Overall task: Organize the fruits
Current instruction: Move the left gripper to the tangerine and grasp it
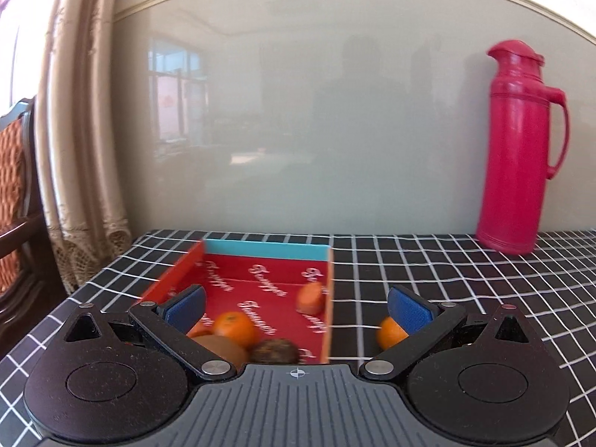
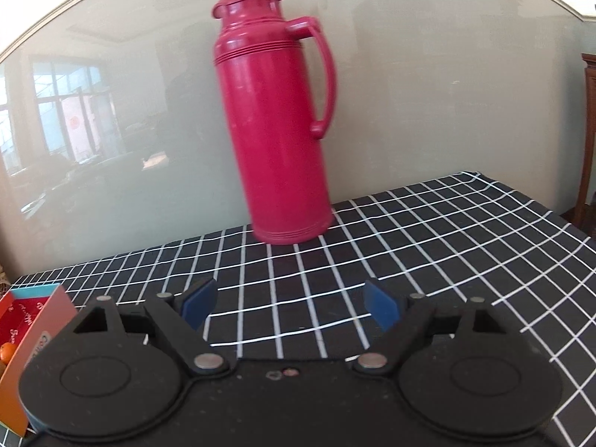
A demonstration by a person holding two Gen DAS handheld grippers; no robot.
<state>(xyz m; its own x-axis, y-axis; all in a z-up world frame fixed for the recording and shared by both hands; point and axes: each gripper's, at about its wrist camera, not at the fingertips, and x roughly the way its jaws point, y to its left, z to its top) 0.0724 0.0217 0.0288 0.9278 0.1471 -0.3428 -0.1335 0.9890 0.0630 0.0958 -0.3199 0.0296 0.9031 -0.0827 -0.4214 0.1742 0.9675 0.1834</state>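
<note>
With both the left tongs (image 1: 296, 307) and right tongs (image 2: 290, 303) held wide and empty, the stray orange (image 1: 391, 332) outside the box (image 1: 260, 279) could be nudged off the tabletop (image 1: 447, 279).

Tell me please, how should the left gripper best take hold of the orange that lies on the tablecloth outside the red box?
Grip the orange across its round middle, coming from above and slightly from the right, probably. The box wall stands close on its left, so the pads should not approach from that side. The left gripper is open and looks wide enough.
</note>
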